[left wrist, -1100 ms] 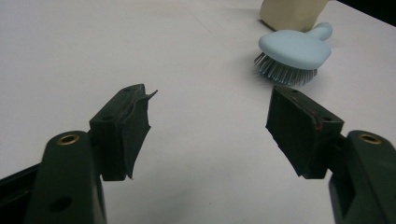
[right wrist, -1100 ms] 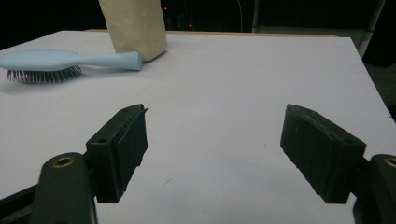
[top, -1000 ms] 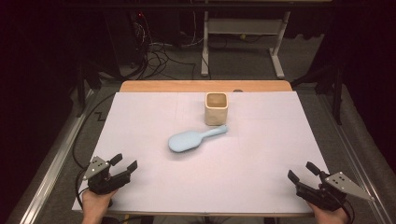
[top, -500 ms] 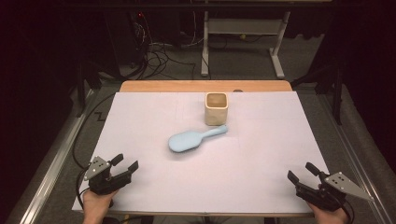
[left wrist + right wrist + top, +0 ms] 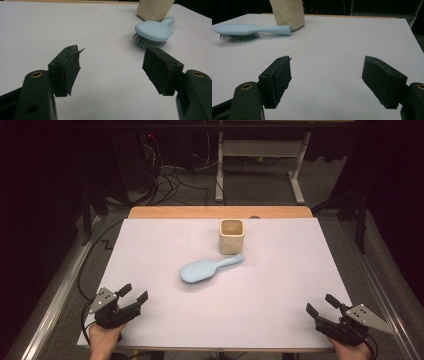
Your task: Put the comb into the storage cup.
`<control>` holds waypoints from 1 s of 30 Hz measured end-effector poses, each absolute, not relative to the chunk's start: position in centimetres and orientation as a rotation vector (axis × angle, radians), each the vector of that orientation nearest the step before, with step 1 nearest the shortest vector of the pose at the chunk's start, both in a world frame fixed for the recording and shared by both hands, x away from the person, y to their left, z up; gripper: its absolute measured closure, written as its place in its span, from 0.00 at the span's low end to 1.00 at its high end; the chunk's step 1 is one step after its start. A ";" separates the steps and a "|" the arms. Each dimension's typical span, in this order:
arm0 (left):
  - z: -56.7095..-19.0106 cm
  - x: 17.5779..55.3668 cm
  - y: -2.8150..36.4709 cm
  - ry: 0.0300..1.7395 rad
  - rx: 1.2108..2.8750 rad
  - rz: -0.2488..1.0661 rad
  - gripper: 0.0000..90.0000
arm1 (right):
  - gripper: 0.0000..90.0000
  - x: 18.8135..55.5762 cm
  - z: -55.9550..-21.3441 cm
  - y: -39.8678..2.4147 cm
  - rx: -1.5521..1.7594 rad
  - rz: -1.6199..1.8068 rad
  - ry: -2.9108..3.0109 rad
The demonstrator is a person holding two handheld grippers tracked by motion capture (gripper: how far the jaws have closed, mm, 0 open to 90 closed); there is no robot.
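A light blue hairbrush lies bristles down in the middle of the white table sheet, its handle pointing toward a beige square cup just behind it. My left gripper rests at the near left corner, open, with nothing between its pads. At the near right corner my right gripper is open and holds nothing. From the left gripper the hairbrush and cup lie ahead to the right. From the right gripper the hairbrush and cup lie ahead to the left.
The wooden table edge shows beyond the sheet. Behind it, cables trail over the floor beside a white desk frame. Metal rails run along both sides of the table.
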State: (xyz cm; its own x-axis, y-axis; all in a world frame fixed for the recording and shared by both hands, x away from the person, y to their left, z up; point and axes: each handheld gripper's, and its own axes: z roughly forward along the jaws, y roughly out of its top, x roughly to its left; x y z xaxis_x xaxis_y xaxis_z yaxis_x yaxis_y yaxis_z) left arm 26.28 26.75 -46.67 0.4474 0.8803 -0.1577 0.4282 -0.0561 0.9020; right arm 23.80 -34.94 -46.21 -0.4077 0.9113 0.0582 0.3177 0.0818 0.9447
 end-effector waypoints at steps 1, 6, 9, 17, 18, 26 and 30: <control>-46.7 26.3 26.7 1.145 1.676 0.549 0.34 | 0.26 23.8 -46.2 -35.0 1.220 1.332 1.787; -46.6 26.4 26.6 1.149 1.673 0.556 0.34 | 0.26 23.8 -46.2 -34.9 1.216 1.331 1.790; -46.7 26.6 26.6 1.153 1.676 0.552 0.34 | 0.26 23.9 -46.3 -34.9 1.217 1.335 1.793; -46.5 26.8 26.2 1.143 1.679 0.547 0.33 | 0.26 23.9 -46.3 -34.8 1.218 1.336 1.795; -46.5 26.8 26.2 1.143 1.679 0.547 0.33 | 0.26 23.9 -46.3 -34.8 1.218 1.336 1.795; -46.1 27.0 25.9 1.141 1.665 0.555 0.34 | 0.26 23.9 -46.3 -34.8 1.217 1.331 1.801; -46.1 27.1 25.5 1.132 1.672 0.549 0.34 | 0.26 23.9 -46.3 -34.7 1.215 1.329 1.806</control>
